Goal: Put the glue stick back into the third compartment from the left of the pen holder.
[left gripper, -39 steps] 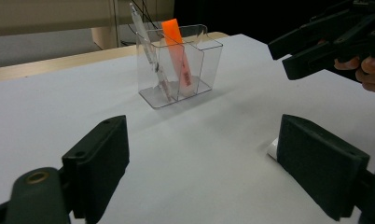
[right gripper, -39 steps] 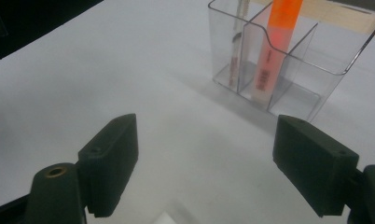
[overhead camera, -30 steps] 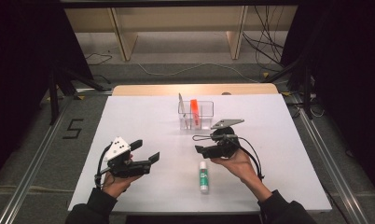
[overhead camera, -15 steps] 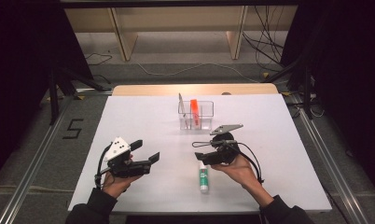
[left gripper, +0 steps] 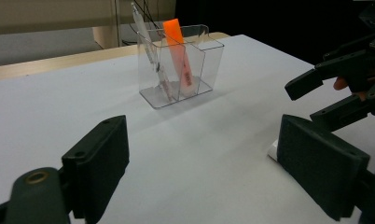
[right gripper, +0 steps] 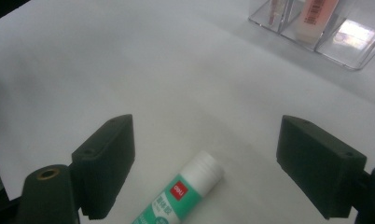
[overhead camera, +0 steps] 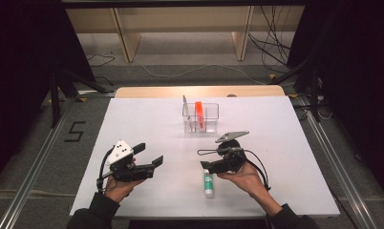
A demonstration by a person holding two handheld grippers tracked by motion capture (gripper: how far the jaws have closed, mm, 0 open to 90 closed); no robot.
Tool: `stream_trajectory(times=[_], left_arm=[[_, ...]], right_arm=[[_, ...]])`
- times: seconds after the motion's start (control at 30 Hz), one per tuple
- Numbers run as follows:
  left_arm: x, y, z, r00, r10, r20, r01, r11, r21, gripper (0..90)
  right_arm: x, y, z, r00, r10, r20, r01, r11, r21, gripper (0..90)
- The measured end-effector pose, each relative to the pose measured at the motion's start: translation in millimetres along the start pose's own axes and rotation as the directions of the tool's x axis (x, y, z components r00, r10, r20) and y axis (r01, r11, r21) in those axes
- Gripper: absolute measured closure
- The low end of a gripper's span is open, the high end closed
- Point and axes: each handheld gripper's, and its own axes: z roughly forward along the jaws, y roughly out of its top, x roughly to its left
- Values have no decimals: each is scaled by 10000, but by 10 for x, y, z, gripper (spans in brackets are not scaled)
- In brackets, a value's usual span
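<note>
The right gripper [overhead camera: 210,160] has dropped from near the clear organizer [overhead camera: 200,118] toward the person's edge of the table and now hangs just over the glue stick [overhead camera: 208,182], which lies flat on the white tabletop [overhead camera: 285,143] with its white cap pointing away from the person. In the right gripper view the jaws stand wide apart with nothing between them yet, the glue stick [right gripper: 181,196] low between the two pads, so to my eye this is the lining-up before a grab rather than a hold. The left gripper [overhead camera: 149,155] waits off to the side, also spread and empty. The organizer already holds an orange highlighter [overhead camera: 198,112] and a pen [overhead camera: 187,110], so the stick likely goes into the free compartment next.
</note>
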Motion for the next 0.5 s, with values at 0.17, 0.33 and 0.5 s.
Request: stream_trajectory(times=[0.17, 0.33, 0.5], left_arm=[[5, 1, -2, 10000, -13, -39, 13, 10000, 27, 161], [-1, 4, 7, 10000, 65, -43, -65, 10000, 22, 160], [-1, -6, 10, 9999, 106, 12, -106, 9999, 54, 159]], right_arm=[[-19, -5, -34, 9999, 103, -44, -103, 9999, -40, 212], [-2, -44, -11, 9999, 128, -9, -127, 9994, 325, 207], [58, -79, 27, 9997, 132, 190, -145, 9975, 696, 206]])
